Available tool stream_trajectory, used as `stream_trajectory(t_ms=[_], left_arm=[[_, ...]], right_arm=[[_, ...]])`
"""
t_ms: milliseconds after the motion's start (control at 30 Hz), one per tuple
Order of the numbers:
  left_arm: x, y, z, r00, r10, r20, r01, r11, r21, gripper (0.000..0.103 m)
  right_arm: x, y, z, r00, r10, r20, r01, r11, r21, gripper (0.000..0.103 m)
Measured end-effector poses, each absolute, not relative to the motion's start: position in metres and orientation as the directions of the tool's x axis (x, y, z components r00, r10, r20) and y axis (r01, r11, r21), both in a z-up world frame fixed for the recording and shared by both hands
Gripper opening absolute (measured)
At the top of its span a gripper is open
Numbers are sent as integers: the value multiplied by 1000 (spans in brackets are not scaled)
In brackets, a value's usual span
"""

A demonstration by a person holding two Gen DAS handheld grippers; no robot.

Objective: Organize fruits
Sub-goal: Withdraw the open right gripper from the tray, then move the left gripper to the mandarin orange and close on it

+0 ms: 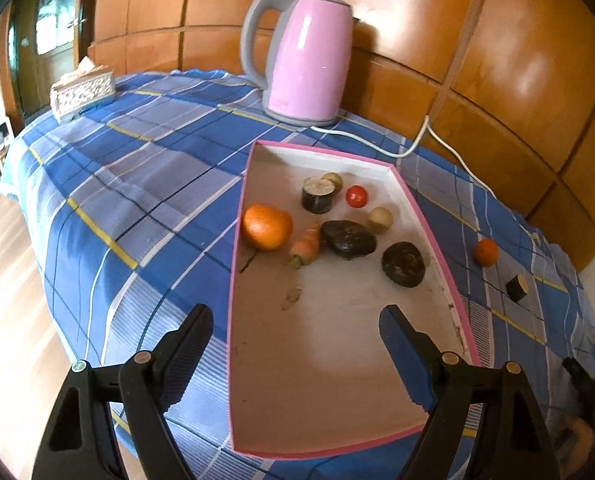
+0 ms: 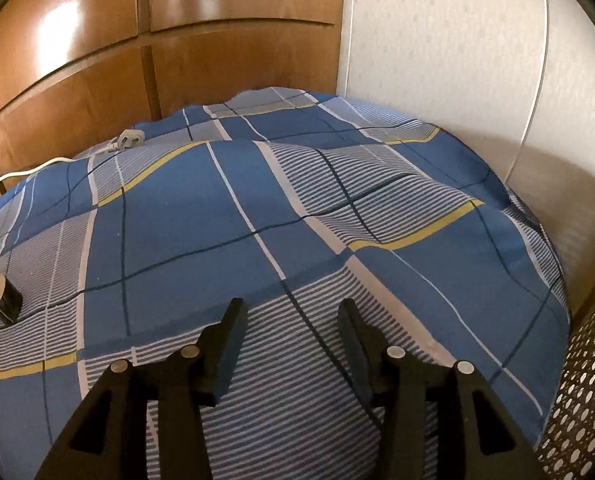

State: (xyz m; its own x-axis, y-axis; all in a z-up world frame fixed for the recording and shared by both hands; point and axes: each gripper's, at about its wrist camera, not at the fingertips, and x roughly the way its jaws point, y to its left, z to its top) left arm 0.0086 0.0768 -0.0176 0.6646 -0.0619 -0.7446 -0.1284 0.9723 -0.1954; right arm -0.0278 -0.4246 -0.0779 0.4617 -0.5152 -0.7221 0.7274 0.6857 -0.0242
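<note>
Hovering left hand-held gripper (image 1: 297, 320) spread wide, pink tray (image 1: 429, 236) beneath, fruits beyond

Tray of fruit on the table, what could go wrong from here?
The small orange and cut piece lie outside the tray on wrinkled cloth; a nudge could roll them off.

The kettle cord runs close behind the tray, so a reaching arm might snag it.

Both the left gripper and right gripper are open and empty.
</note>
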Motion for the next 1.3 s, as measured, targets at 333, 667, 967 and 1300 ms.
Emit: stream_trajectory(t_ms=[333, 667, 967, 1300], left_arm=[[19, 46, -11, 653, -103, -751, -36, 986, -166, 86], [30, 11, -4, 645, -137, -752, 53, 989, -136, 86], [45, -26, 1, 617, -202, -761, 167, 978, -124, 86], [54, -54, -3, 568, -266, -778, 291, 950, -113, 85]], right_arm=[[-24, -422, -81, 462, -521, -718, 729, 684, -28, 48], [-23, -424, -81, 464, -519, -718, 727, 687, -27, 49], [-21, -424, -80, 462, -521, -718, 725, 688, -34, 51], [-19, -424, -81, 458, -526, -717, 726, 686, -40, 51]])
